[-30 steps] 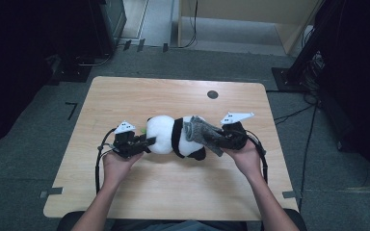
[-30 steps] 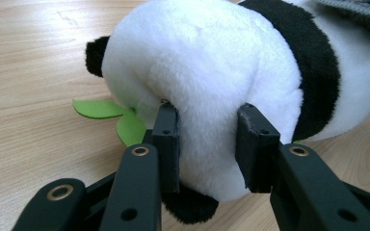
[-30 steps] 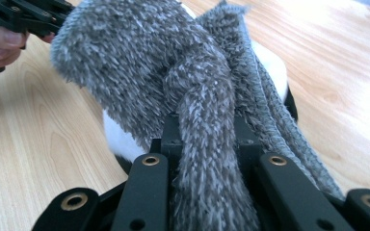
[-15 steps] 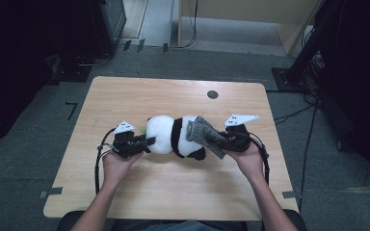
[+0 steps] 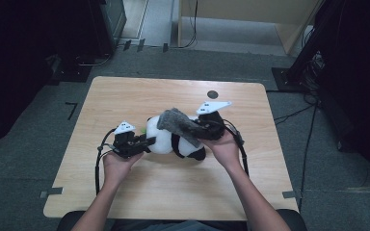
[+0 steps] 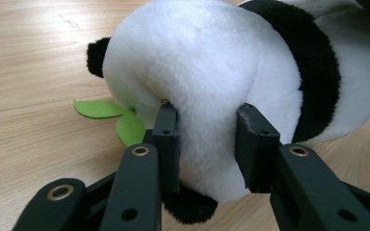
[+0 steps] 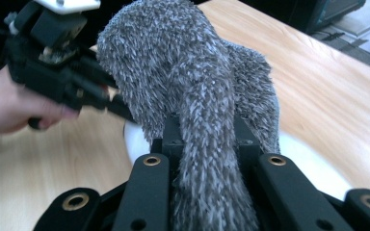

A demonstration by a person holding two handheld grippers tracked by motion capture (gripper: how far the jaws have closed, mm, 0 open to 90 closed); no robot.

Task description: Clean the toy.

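Your left tongs (image 6: pixel 207 144) are clamped on the white head of the panda plush (image 6: pixel 212 77), which lies on the table (image 5: pixel 125 96) near its middle, 2 green leaves (image 6: pixel 113 118) poking out beside it. Your right tongs (image 7: pixel 207 139) are pinched on the grey fuzzy cloth (image 7: pixel 192 72), which is draped over the panda's body.

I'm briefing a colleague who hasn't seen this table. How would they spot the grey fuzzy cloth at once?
Start at the wooden table and find the black-and-white panda plush at its middle, pinched by the left gripper. The grey cloth is draped over the panda, clamped in the right gripper. It is the one shaggy, speckled grey thing, unlike the smooth panda.
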